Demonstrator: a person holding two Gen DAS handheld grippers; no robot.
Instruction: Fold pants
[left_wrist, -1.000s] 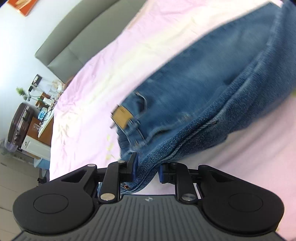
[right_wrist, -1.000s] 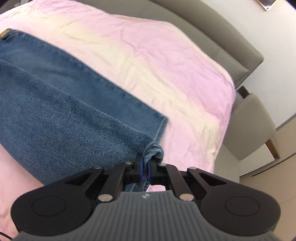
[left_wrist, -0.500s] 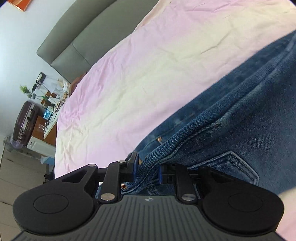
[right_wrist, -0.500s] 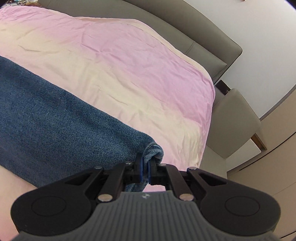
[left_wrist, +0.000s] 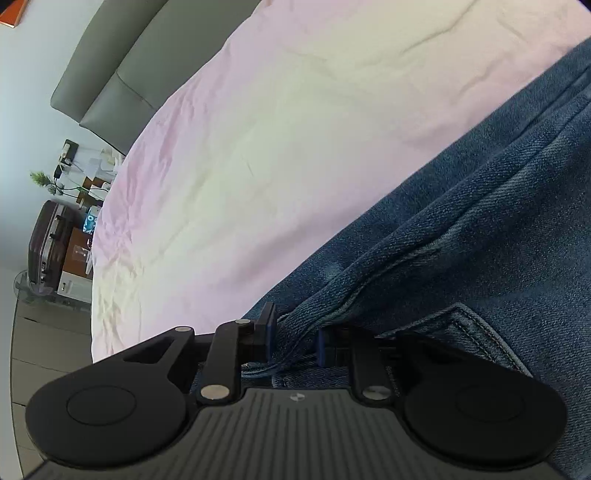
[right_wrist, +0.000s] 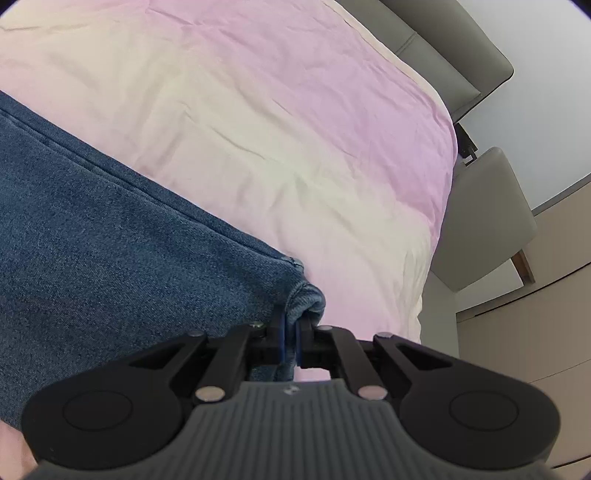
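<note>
Blue jeans (left_wrist: 480, 221), spread over a pink bedsheet (left_wrist: 258, 147): a thick seamed fold, seemingly the waist end, is gripped by the left claw (left_wrist: 295, 341), and the bunched leg hem (right_wrist: 304, 299) is pinched in the fully closed right claw (right_wrist: 290, 341).

You've carried the jeans (left_wrist: 480, 221) over onto themselves: the leather waist patch and the lower leg's hem, both showing a second ago, are now covered. Your left gripper (left_wrist: 295, 339) and right gripper (right_wrist: 290, 332) have come down closer to the pink sheet (right_wrist: 295, 129), and the denim lies flatter
</note>
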